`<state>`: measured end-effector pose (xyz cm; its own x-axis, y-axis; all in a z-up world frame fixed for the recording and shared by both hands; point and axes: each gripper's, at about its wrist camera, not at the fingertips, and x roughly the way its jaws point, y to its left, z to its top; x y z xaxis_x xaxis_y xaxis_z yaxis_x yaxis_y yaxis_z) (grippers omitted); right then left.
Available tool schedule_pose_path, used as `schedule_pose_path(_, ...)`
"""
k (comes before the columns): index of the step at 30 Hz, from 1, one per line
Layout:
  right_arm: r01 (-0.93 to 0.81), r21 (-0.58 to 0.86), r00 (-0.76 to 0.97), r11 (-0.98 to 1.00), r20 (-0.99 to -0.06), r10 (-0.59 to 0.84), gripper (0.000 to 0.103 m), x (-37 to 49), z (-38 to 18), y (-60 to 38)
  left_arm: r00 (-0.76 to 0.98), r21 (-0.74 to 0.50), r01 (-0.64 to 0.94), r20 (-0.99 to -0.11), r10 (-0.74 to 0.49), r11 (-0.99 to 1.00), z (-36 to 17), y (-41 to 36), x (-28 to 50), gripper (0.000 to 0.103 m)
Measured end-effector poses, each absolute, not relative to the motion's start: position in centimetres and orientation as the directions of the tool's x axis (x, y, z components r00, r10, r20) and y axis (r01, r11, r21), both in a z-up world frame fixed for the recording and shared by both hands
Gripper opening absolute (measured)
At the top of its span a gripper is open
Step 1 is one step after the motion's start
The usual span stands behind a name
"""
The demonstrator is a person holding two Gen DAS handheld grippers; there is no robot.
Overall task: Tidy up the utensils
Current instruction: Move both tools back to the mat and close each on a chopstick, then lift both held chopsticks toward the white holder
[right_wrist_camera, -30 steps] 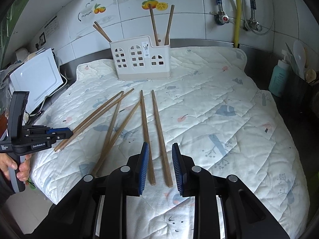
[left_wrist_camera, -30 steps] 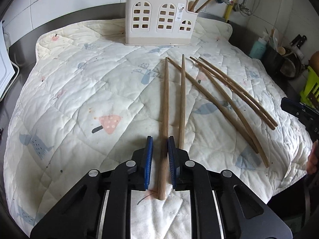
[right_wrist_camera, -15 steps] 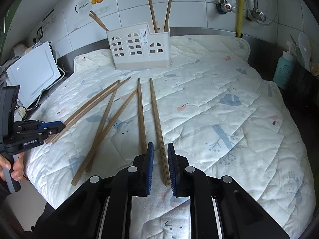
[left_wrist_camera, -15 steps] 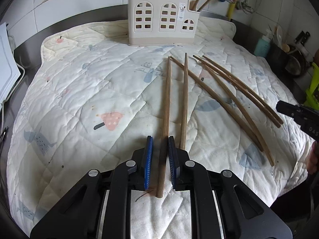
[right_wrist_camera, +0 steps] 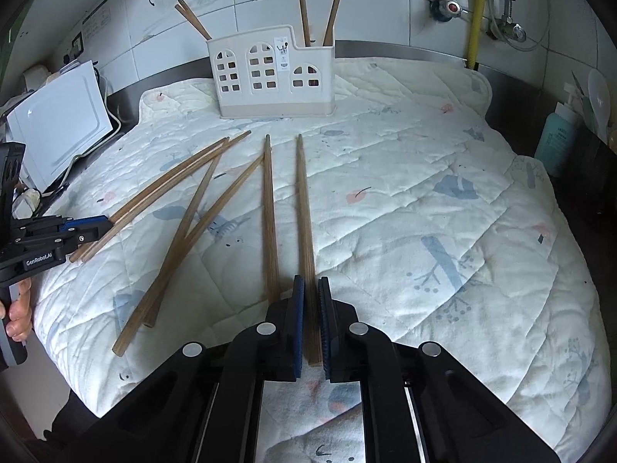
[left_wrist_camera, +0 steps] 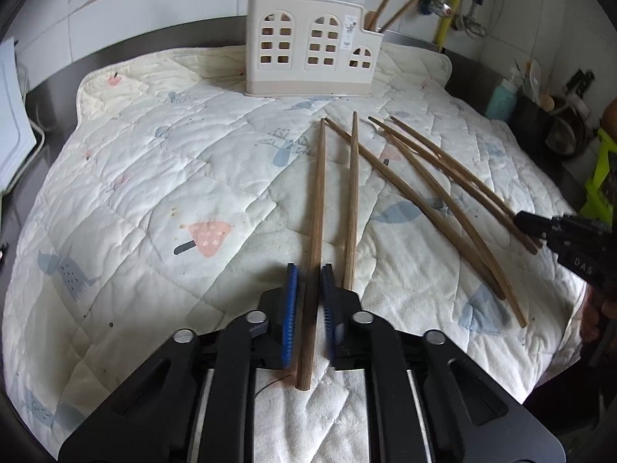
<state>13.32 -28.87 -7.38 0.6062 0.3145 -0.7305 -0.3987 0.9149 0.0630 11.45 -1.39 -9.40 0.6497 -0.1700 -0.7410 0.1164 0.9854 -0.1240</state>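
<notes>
Several long wooden chopsticks lie on a quilted white cloth (left_wrist_camera: 154, 193). A cream utensil holder (left_wrist_camera: 308, 46) with window cutouts stands at the back and holds a few chopsticks; it also shows in the right wrist view (right_wrist_camera: 270, 77). My left gripper (left_wrist_camera: 308, 274) is shut on the near end of one chopstick (left_wrist_camera: 317, 200). My right gripper (right_wrist_camera: 311, 285) is shut on the near end of another chopstick (right_wrist_camera: 302, 200). A second chopstick (right_wrist_camera: 269, 212) lies just left of it. The other gripper shows at each view's edge.
A loose fan of several chopsticks (right_wrist_camera: 181, 212) lies on the left of the right wrist view, and on the right of the left wrist view (left_wrist_camera: 443, 193). A white appliance (right_wrist_camera: 58, 123) stands at the left. A teal bottle (right_wrist_camera: 559, 139) stands at the right. Pipes run on the tiled wall.
My right gripper went from open around the chopstick to shut on it. My left gripper stayed shut on its chopstick and rose a little toward the holder.
</notes>
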Motion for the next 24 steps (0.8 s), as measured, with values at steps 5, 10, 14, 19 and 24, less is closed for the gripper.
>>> schedule_pose_path(5,-0.405,0.065,0.629,0.912,-0.704,0.329,0.006,12.6,-5.6,-28.9,0.658,-0.162,0.130,-0.724,-0.207,0.978,-8.6,-1.0,11.1,0.005)
schedule_pose_path(10,-0.412,0.064,0.680,0.909,-0.642,0.354,0.006,11.9,-1.9,-29.2,0.688,-0.170,0.143,-0.691,-0.221,0.975,-7.1,-0.7,10.5,0.005)
schedule_pose_path(14,-0.427,0.077,0.708,0.901,-0.592,0.386,0.006,12.1,1.4,-29.4,0.722,-0.172,0.155,-0.652,-0.230,0.973,-5.1,-0.6,10.2,0.005)
schedule_pose_path(19,-0.452,0.096,0.715,0.887,-0.555,0.424,0.006,13.1,4.5,-29.1,0.756,-0.163,0.169,-0.612,-0.234,0.972,-3.3,-0.5,10.5,0.005)
schedule_pose_path(24,-0.487,0.084,0.709,0.869,-0.543,0.450,0.006,14.7,7.0,-28.0,0.758,-0.146,0.174,-0.612,-0.227,0.974,-2.4,-0.4,11.7,0.005)
